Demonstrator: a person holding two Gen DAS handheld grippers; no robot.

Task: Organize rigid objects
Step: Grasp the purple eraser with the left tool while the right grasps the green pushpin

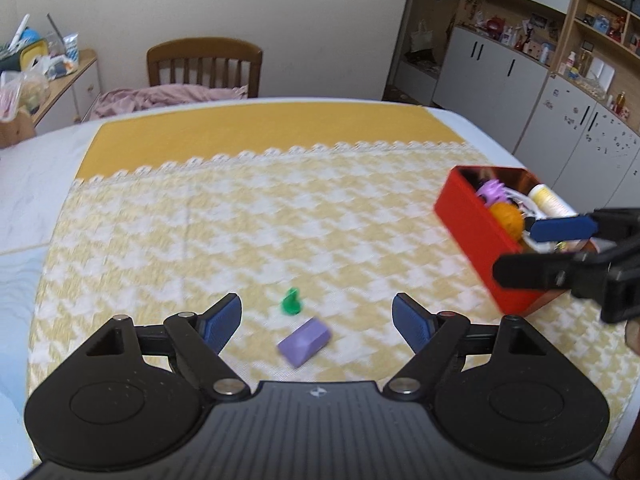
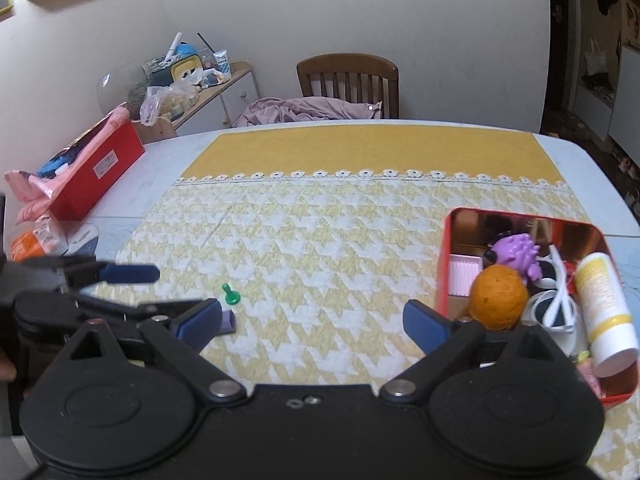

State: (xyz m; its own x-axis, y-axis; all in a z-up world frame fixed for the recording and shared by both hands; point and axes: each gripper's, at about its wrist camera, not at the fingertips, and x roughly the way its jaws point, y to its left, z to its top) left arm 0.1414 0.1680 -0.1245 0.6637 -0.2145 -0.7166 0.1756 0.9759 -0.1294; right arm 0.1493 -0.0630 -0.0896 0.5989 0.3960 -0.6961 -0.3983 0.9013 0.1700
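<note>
- Left gripper [image 1: 317, 322]: black two-finger tool with blue pads, jaws spread wide, nothing between the pads; it hangs above the two loose pieces on the cloth.
- Right gripper [image 2: 313, 322]: same make, jaws equally wide and empty, hovering at the near left corner of the tin.
- Lilac wedge-shaped plastic block [image 1: 305, 342]: lies flat on the yellow-and-white houndstooth tablecloth [image 1: 248, 216], below the left jaws, touched by neither pad.
- Small green plastic pawn-shaped peg [image 1: 291, 303]: stands just beyond the block, close by but apart from it.
- Red rectangular metal tin [image 1: 468, 224]: on the cloth at the right, already crowded with an orange ball [image 2: 498, 298], a purple spiky toy [image 2: 516, 254] and a white tube with yellow label [image 2: 604, 308].
- Risk, judged: the peg is small and light; a pad brushing it during a grasp on the block would topple or roll it.
- Risk, judged: sloped wedge faces may slide out of a pinch taken across them.
- Risk, judged: the full tin may shed a piece dropped onto the ball.
</note>
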